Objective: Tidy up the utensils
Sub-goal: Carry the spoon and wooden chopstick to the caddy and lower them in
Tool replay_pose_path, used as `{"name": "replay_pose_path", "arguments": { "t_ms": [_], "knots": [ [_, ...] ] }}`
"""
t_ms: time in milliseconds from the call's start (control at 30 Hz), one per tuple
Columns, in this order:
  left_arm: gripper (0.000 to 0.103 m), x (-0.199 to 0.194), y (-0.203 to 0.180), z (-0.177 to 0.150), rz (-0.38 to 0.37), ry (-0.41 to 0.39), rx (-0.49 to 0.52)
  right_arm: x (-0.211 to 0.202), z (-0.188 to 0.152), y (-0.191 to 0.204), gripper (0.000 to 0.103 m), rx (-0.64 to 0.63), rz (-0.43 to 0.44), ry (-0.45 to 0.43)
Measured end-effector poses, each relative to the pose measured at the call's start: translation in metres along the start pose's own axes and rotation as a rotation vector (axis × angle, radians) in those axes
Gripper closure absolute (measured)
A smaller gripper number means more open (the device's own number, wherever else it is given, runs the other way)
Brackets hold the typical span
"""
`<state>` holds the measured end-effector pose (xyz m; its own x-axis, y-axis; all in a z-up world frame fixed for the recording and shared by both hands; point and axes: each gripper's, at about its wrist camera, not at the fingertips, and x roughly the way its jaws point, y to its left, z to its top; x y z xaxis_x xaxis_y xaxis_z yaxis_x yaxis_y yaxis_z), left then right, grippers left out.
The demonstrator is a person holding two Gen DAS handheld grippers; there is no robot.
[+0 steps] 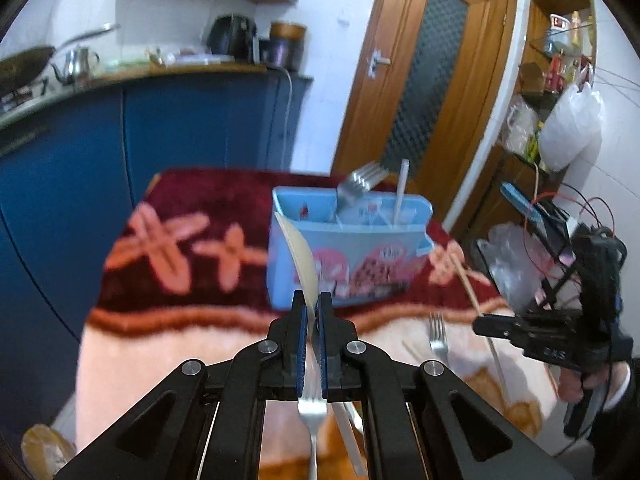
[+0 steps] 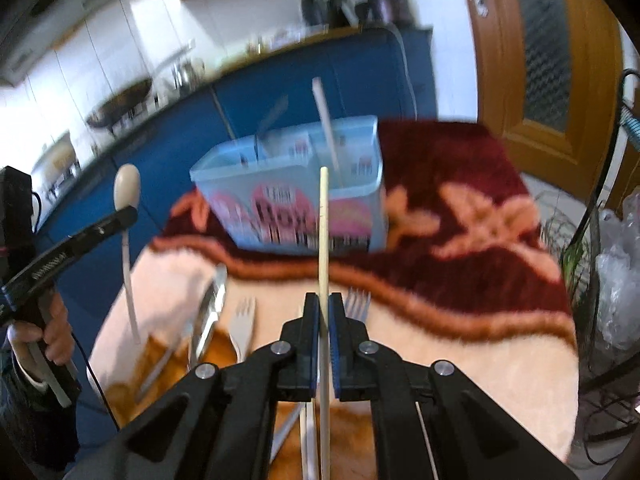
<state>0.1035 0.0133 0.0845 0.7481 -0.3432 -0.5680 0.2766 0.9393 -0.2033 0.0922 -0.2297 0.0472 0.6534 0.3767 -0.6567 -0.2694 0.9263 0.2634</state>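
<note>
My left gripper point(image 1: 311, 304) is shut on a cream plastic spoon point(image 1: 299, 250), held above the table just in front of the light blue utensil box point(image 1: 344, 264). The spoon also shows in the right wrist view point(image 2: 127, 192). My right gripper point(image 2: 324, 304) is shut on a wooden chopstick point(image 2: 323, 220) that points up toward the box point(image 2: 296, 196). The box holds a metal fork point(image 1: 360, 184) and a white utensil handle point(image 1: 401, 188). The right gripper also shows in the left wrist view point(image 1: 480, 324) with its chopstick point(image 1: 466, 280).
The table has a red and peach floral cloth point(image 2: 460, 240). Loose forks point(image 2: 244, 320) point(image 2: 356, 304), a metal spoon point(image 2: 208, 312) and chopsticks lie on its near part. Blue cabinets point(image 1: 180, 140) stand behind, a wooden door point(image 1: 424, 80) and cluttered rack point(image 1: 560, 120) at right.
</note>
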Motion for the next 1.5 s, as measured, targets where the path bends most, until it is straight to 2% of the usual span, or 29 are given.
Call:
{"name": "replay_pose_path", "arguments": {
  "t_ms": [100,300,500,700,867,1067,1333,1500],
  "knots": [
    [0.098,-0.003,-0.005,0.011,0.037,-0.067,0.026,-0.008,0.005,-0.002,0.096,0.003,-0.006,-0.083],
    [0.098,-0.005,-0.009,0.034,0.062,-0.164,0.03,-0.022,0.014,-0.002,0.096,0.0,-0.001,-0.221],
    [0.098,-0.006,-0.014,0.06,0.04,-0.265,0.051,-0.019,0.023,-0.002,0.096,0.006,0.002,-0.284],
    [0.098,0.005,-0.012,0.085,0.064,-0.353,0.052,-0.013,0.034,-0.008,0.096,0.025,0.02,-0.325],
    [0.098,0.021,-0.007,0.099,0.11,-0.391,0.034,-0.009,0.045,-0.008,0.096,0.011,0.005,-0.347],
    [0.098,0.04,-0.019,0.096,0.199,-0.436,0.115,-0.007,0.065,-0.011,0.096,0.01,-0.004,-0.415],
    [0.098,0.065,-0.023,0.085,0.233,-0.453,0.151,0.009,0.093,-0.004,0.096,-0.035,-0.046,-0.525],
    [0.098,0.076,-0.023,0.076,0.236,-0.443,0.16,0.028,0.103,-0.002,0.096,-0.051,-0.057,-0.565]
  ]
}}
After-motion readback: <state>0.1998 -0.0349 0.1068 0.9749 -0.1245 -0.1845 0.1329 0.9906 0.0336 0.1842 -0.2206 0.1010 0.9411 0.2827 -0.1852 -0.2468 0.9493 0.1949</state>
